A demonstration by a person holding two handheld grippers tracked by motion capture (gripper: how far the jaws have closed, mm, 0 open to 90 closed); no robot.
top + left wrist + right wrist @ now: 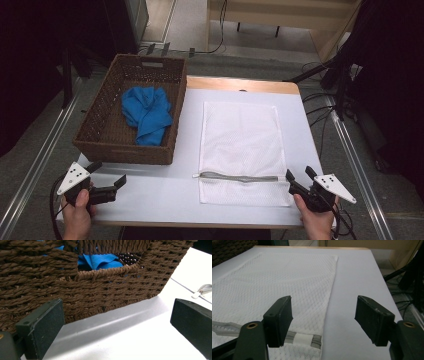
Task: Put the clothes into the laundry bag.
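A lab or recording room set up for handling trials, not a home.

A white counter (165,195) stands on bare grey floor, boxed in by metal rails (35,170) at the left and right of the high view. Black drapes (30,55) fill the upper corners, loose cables (320,107) trail at the right, and what may be a pale wooden bench (280,12) sits at top centre.

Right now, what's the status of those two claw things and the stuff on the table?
Left gripper open, empty, near basket. Right gripper open, empty, at mesh bag zipper end. Blue cloth lying in basket. Nothing in the way.
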